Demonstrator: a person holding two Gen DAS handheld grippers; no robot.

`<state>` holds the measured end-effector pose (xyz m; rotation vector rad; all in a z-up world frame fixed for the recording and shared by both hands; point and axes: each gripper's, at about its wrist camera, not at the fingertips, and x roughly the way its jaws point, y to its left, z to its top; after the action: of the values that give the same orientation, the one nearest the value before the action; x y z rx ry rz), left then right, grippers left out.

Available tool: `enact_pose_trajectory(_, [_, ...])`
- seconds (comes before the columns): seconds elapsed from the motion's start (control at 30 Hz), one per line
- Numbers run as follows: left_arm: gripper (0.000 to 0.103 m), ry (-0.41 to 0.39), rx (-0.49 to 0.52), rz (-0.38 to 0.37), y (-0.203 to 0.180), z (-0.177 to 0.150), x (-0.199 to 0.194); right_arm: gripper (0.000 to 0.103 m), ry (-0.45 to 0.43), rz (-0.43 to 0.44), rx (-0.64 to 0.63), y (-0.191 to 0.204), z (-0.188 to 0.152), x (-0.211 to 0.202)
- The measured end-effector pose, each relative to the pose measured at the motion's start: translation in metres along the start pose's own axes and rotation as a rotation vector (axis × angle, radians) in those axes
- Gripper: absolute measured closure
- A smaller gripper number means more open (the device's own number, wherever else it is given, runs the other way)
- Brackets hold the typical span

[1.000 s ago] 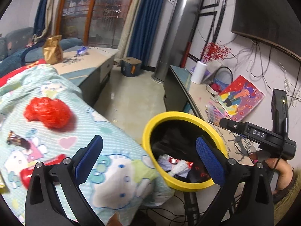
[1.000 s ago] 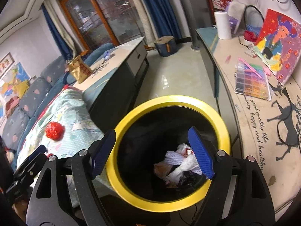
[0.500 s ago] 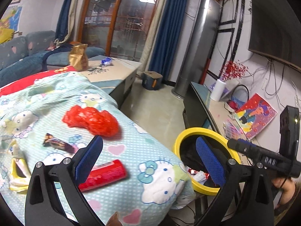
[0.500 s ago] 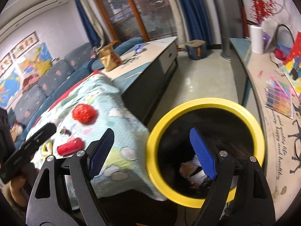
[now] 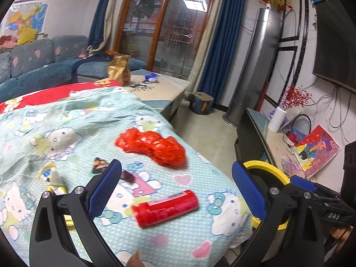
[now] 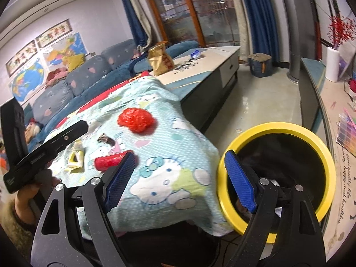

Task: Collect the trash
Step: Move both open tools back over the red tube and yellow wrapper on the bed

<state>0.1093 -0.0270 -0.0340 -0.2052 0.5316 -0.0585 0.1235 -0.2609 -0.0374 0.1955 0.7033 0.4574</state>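
Trash lies on a cartoon-cat blanket: a crumpled red plastic bag, a red tube, a dark candy wrapper and a yellow wrapper. My left gripper hangs open above the blanket, with the red tube lying between its jaws below. My right gripper is open too, between the blanket's edge and the yellow-rimmed bin, which holds scraps.
A low cabinet behind the blanket carries a gold bag and a blue wrapper. A long bench with papers and a picture runs along the right wall. Sofa at far left; bare floor between cabinet and bench.
Both views have swung left from the bin toward the blanket. The bin now sits at the right edge, and the red tube and wrappers have come into view. Both grippers stayed open.
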Motion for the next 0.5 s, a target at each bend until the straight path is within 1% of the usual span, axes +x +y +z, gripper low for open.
enact_pose_trajectory(0.23, [0.007,-0.004,-0.027,0.047,0.025,-0.002,-0.008,0.028,0.024,0.050,-0.064,0.026,-0.002,0.008])
enact_pose_trajectory(0.5, [0.007,-0.007,-0.060,0.100,0.053,-0.002,-0.014,0.028,0.060,0.105,-0.190,0.067,-0.007,0.021])
